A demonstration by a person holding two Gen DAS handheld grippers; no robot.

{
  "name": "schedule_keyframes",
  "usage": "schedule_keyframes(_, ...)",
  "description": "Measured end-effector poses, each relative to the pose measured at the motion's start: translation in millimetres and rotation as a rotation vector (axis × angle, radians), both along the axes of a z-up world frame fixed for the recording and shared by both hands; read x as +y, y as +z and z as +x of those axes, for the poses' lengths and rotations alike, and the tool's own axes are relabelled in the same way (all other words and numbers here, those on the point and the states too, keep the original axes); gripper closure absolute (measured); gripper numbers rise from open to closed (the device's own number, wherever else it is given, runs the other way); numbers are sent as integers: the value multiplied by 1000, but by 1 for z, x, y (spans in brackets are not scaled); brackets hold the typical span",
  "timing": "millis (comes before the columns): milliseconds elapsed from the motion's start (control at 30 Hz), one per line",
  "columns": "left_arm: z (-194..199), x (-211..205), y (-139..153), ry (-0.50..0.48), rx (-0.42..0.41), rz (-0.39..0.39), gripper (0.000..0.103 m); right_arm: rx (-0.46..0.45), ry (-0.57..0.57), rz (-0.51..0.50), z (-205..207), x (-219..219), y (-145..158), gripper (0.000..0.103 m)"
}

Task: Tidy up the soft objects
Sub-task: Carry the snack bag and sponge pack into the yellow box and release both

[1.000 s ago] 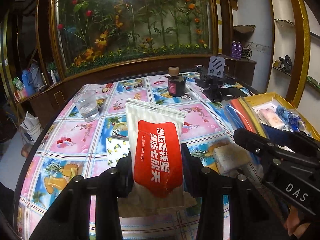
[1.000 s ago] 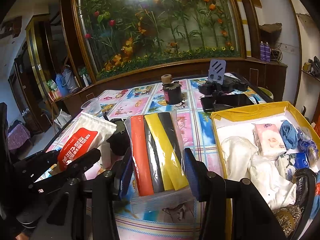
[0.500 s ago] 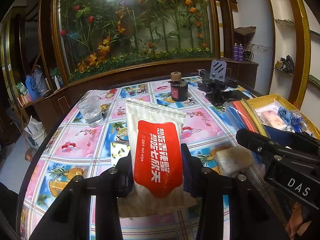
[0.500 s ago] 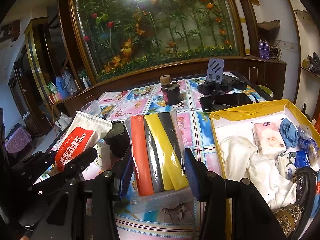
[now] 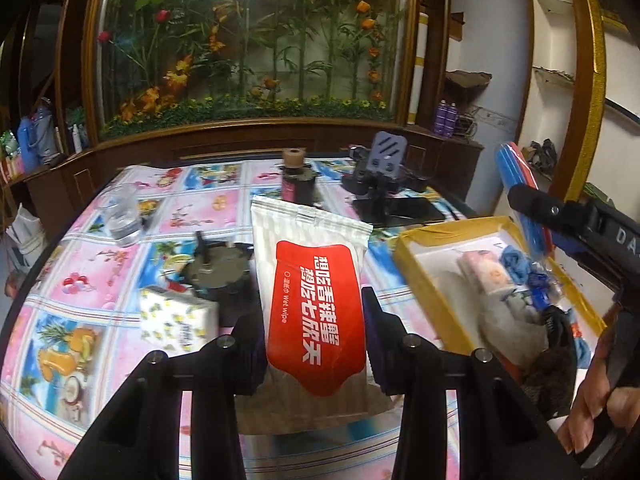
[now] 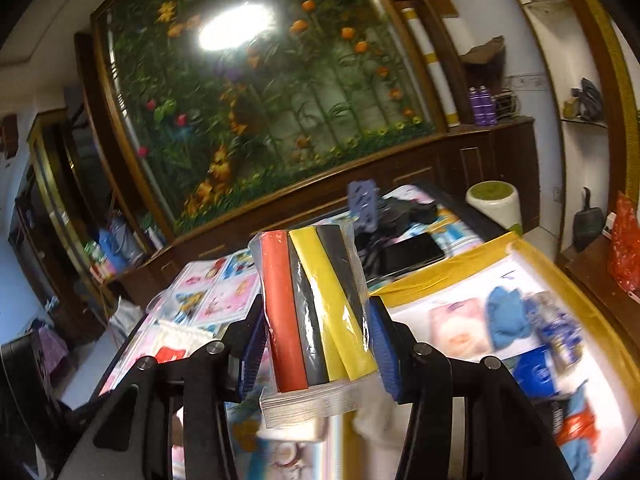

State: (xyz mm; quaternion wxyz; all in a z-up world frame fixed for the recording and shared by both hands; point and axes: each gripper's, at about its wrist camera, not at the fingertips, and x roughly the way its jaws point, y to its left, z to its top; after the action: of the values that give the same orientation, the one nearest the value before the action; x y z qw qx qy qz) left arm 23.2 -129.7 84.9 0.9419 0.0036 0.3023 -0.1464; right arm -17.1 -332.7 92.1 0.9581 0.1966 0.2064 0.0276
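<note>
My left gripper (image 5: 314, 332) is shut on a white wet-wipe pack with a red label (image 5: 316, 300), held above the patterned tablecloth (image 5: 72, 300). My right gripper (image 6: 316, 340) is shut on a clear bag of red, black and yellow cloth rolls (image 6: 316, 308), lifted and tilted near the left rim of the yellow box (image 6: 440, 276). The right gripper shows in the left wrist view (image 5: 532, 200), raised over the yellow box (image 5: 404, 256), which holds a pink tissue pack (image 5: 486, 276), blue cloths and white rags.
On the table stand a glass (image 5: 120, 216), a dark bottle (image 5: 296, 180), a black phone stand (image 5: 384, 176), a dark round lid (image 5: 216, 268) and a lemon-print tissue pack (image 5: 176, 320). A white stool (image 6: 496, 204) stands beyond the table.
My right gripper has lifted the cloth-roll bag up and tilted it toward the yellow box. My left gripper has turned right with the wipe pack, so the box now shows.
</note>
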Motion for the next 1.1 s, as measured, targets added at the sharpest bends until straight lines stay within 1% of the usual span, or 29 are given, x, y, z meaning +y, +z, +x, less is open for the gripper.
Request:
schedule_keyframes(133, 3, -32, 2, -50, 15, -33, 64, 3, -58, 8, -4, -33, 4, 51)
schedule_keyframes(233, 6, -60, 2, -107, 52, -63, 64, 13, -100, 31, -7, -58, 5, 51)
schedule_keyframes(333, 3, -86, 1, -152, 54, -55, 64, 31, -132, 46, -9, -80, 3, 51)
schedule_keyframes(467, 1, -116, -5, -201, 76, -35, 64, 100, -166, 43, -4, -102, -5, 51)
schedule_keyframes(533, 1, -125, -8, -215, 93, -36, 64, 129, -166, 52, -1, -112, -8, 51)
schedule_keyframes(667, 5, -133, -14, -236, 129, -43, 64, 172, -176, 38, 6, -122, -14, 51)
schedule_keyframes(867, 6, -142, -26, -259, 176, -30, 64, 254, -182, 23, 15, -123, -26, 51)
schedule_keyframes(1100, 5, -147, -33, -284, 193, -12, 64, 306, -190, 6, 22, -122, -36, 51)
